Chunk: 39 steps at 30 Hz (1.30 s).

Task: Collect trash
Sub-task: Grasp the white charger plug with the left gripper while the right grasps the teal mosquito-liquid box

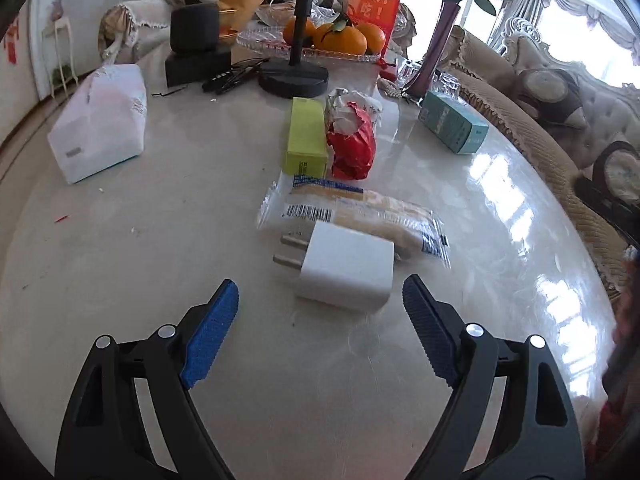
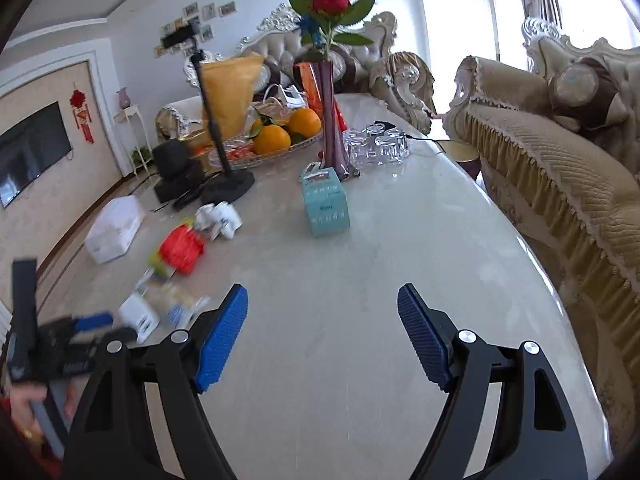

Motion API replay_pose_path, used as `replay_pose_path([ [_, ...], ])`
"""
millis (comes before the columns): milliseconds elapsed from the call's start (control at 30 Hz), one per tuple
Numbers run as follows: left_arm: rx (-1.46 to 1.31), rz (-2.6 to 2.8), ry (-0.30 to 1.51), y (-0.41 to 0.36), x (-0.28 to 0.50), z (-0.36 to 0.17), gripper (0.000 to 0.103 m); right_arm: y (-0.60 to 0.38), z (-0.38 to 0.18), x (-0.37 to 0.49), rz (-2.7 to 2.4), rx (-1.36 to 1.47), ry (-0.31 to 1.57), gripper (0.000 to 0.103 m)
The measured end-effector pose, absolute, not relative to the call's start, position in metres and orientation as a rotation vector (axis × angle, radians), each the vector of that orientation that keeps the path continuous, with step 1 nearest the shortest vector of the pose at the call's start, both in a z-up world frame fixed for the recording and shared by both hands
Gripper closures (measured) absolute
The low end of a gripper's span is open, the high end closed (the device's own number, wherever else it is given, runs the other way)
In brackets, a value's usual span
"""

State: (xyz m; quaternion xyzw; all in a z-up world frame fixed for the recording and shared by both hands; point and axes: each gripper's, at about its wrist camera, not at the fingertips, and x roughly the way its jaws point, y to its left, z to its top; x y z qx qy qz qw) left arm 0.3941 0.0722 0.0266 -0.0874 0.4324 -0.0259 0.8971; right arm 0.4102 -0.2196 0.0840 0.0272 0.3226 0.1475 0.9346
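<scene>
On the marble table (image 1: 160, 280), a clear snack wrapper (image 1: 360, 216) with a barcode label is seen lying flat, its long axis running left to right, just beyond a white plug adapter (image 1: 344, 266). Farther off, a yellow-green box (image 1: 305, 136) points away, touching a crumpled red wrapper (image 1: 352, 148). The fine print cannot be read. Both the left gripper (image 1: 320, 296) and right gripper (image 2: 322, 300) are held apart with nothing between the jaws.

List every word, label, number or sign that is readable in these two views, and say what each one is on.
"敞开吃!" on the red sign behind the oranges.
Barcode digits on the clear snack wrapper: too small to read.
Print on the teal box, the yellow-green box and the white tissue pack: too blurred or small to read.
No other readable text.
</scene>
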Motion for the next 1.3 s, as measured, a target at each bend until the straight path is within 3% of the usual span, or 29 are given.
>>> replay_pose_path([
  [900,0.011,-0.014,0.949,0.049,0.419,0.021,0.021,-0.156,0.04,0.573,0.239,-0.098,0.827,0.029],
  [1000,0.037,-0.019,0.944,0.046,0.417,0.022,0.033,-0.154,0.037,0.58,0.224,-0.107,0.846,0.03],
  [1033,0.044,-0.028,0.936,0.046,0.416,0.023,0.043,-0.155,0.036,0.582,0.226,-0.104,0.856,0.03],
  [1100,0.056,-0.032,0.933,0.044,0.415,0.024,0.043,-0.154,0.034,0.584,0.218,-0.106,0.871,0.035],
  [1167,0.064,-0.034,0.931,0.044,0.414,0.023,0.043,-0.154,0.033,0.585,0.209,-0.109,0.878,0.053],
  [1300,0.062,-0.046,0.93,0.045,0.413,0.024,0.043,-0.16,0.035,0.577,0.215,-0.06,0.879,0.054],
])
